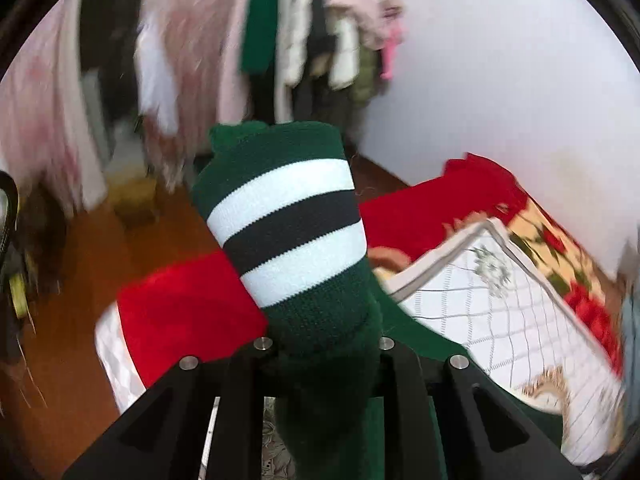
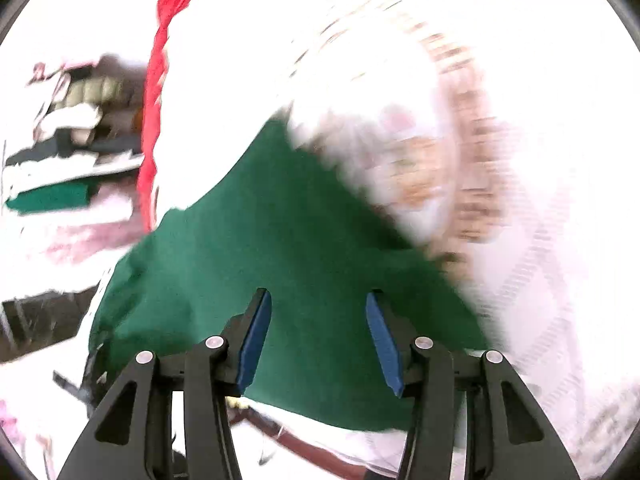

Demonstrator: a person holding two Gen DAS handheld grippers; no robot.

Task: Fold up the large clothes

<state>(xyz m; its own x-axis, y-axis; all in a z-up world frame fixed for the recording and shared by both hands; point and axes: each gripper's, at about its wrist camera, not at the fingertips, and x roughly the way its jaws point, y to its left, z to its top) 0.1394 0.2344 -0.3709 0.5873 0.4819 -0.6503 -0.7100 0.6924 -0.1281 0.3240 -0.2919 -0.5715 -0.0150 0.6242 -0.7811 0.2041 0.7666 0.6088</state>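
Left gripper [image 1: 324, 350]: jaws drawn in tight on a bunched sleeve of the green sweater [image 1: 294, 240], which stands up out of the grip and fills the middle of the left wrist view. The sleeve carries two white bands with a dark band between them, its cuff end uppermost. The gripper is raised and pointed outward across the bed — the red blanket [image 1: 188, 308] and a white quilted cover [image 1: 500, 312] lie beyond and below it, with a rack of hanging clothes [image 1: 224, 40] further back against a white wall [image 1: 500, 60].

Right gripper [image 2: 318, 336]: jaws stand well apart, blue pads [image 2: 256, 338] exposed, nothing between them. It is pointed down at the flat body of the green sweater [image 2: 280, 220], which lies spread on the white quilted cover [image 2: 540, 260]. Whether the fingertips touch the fabric cannot be determined. The view is heavily blurred. A red strip of blanket [image 2: 154, 92] runs along the left of that view.
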